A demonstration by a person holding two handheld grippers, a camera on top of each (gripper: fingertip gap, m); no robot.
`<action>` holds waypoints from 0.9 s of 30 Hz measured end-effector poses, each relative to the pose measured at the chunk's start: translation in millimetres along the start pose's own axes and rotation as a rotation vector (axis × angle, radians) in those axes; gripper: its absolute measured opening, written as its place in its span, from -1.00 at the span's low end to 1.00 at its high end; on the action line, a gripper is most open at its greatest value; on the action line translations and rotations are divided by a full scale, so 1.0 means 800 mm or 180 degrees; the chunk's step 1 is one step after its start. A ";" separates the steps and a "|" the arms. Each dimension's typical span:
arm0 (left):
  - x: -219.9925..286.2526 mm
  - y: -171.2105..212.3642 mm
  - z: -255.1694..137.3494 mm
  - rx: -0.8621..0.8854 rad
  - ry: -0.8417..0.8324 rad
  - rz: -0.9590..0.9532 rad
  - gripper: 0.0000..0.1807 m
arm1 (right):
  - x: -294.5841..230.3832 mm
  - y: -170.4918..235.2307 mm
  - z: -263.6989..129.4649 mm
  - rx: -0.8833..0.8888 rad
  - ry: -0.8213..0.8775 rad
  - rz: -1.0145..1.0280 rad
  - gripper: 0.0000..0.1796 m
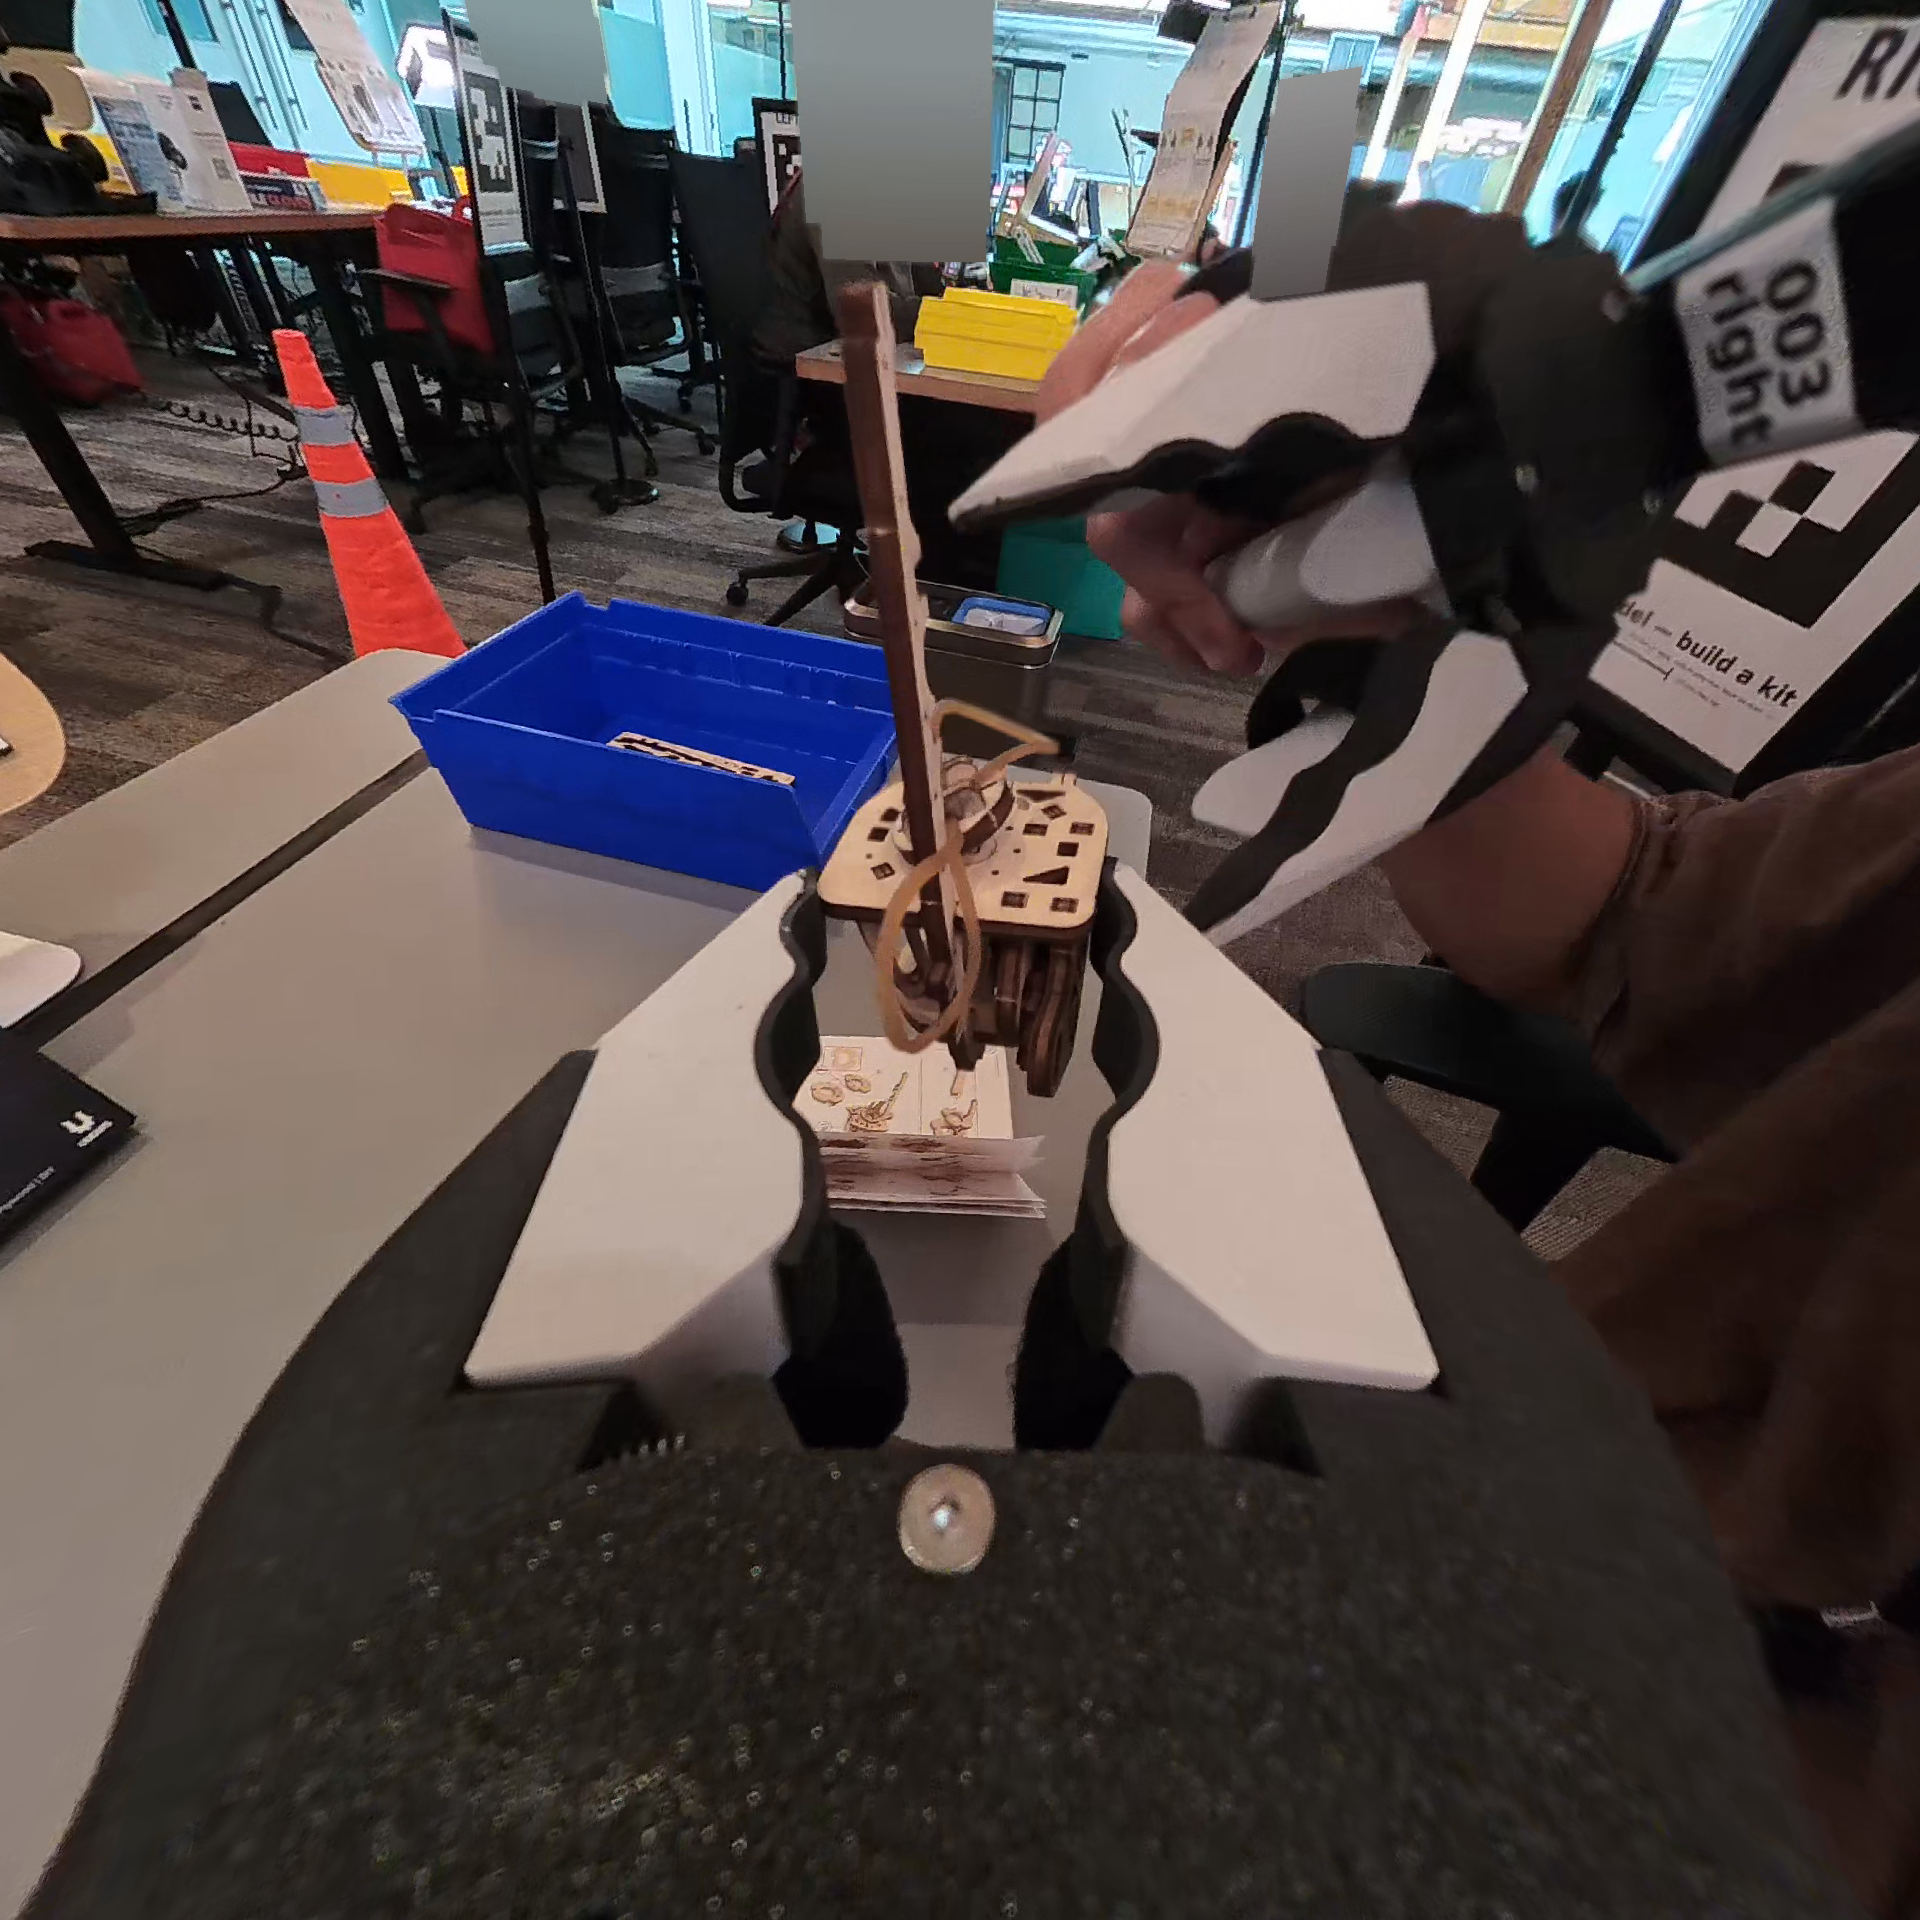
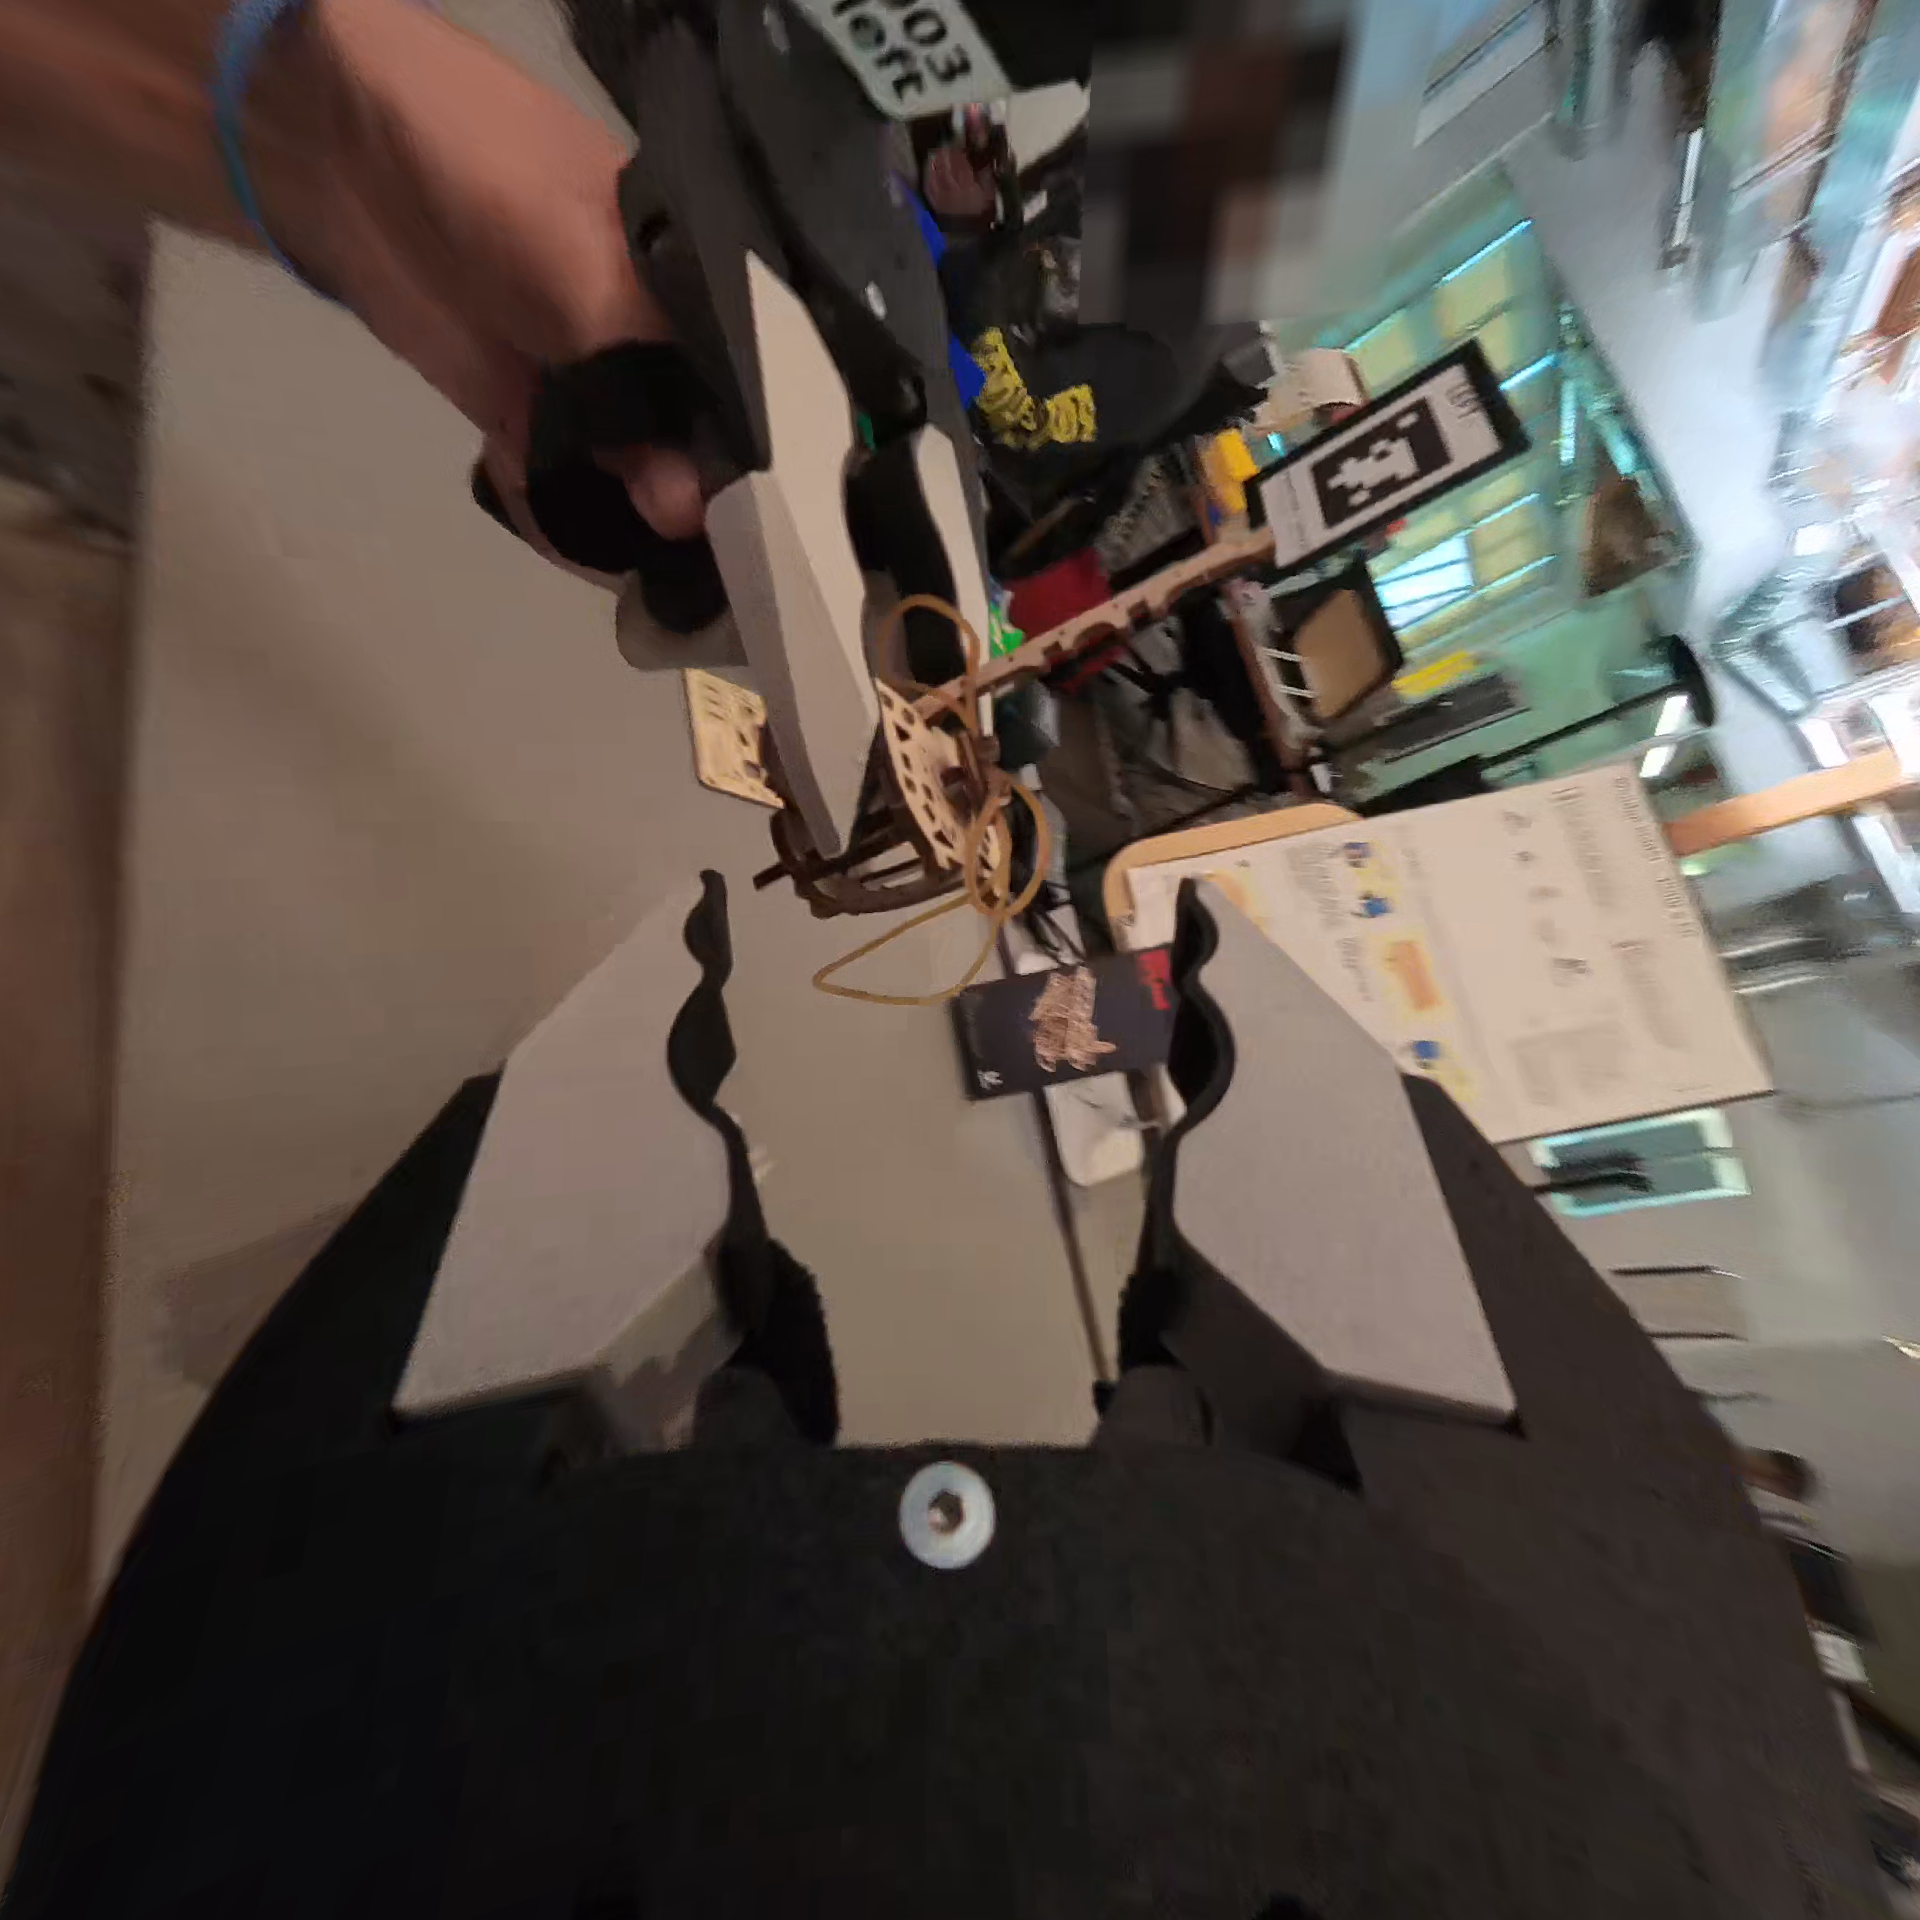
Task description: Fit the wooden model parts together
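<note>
The wooden model (image 1: 966, 873) has a pale holed plate over dark gears. A long dark stick (image 1: 883, 540) rises from it, and tan rubber bands (image 1: 925, 966) loop around it. My left gripper (image 1: 961, 896) is shut on the model's plate and holds it above the grey table (image 1: 312, 1039). My right gripper (image 1: 1075, 665) is open and empty, up and to the right of the stick and apart from it. In the blurred right wrist view, my right gripper (image 2: 945, 904) is open just short of the model (image 2: 935, 790), which the left gripper (image 2: 914, 769) holds. A rubber band (image 2: 925, 971) hangs loose.
An open instruction booklet (image 1: 925, 1132) lies on the table under the model. A blue bin (image 1: 644, 727) behind it holds a plywood sheet (image 1: 707, 758). A dark card (image 1: 52, 1132) lies at the left edge. A plywood sheet (image 2: 732, 743) and a dark box (image 2: 1060, 1023) lie on the table.
</note>
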State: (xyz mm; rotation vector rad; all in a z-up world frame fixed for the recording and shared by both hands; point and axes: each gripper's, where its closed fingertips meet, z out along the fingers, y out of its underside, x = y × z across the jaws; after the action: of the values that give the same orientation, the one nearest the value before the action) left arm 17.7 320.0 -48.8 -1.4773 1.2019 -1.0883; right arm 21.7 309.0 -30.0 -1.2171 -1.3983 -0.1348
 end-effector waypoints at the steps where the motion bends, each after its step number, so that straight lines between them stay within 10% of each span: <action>1: 0.000 0.002 0.002 -0.0028 -0.0004 0.0017 -0.46 | -0.002 0.002 0.004 -0.0078 0.0048 -0.0124 -0.05; 17: -0.015 0.036 0.026 -0.0167 0.0147 -0.0524 -0.46 | -0.023 0.033 0.021 0.0347 -0.0630 0.0466 -0.13; 27: -0.002 0.040 0.035 -0.0221 0.0244 -0.0534 -0.45 | 0.008 0.043 0.001 0.1257 -0.1506 0.2507 -0.44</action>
State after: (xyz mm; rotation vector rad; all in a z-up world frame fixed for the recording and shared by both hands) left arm 39.3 321.4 -85.6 -1.6257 1.1957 -1.2360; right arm 47.0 328.3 -43.9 -1.4158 -1.1503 0.9828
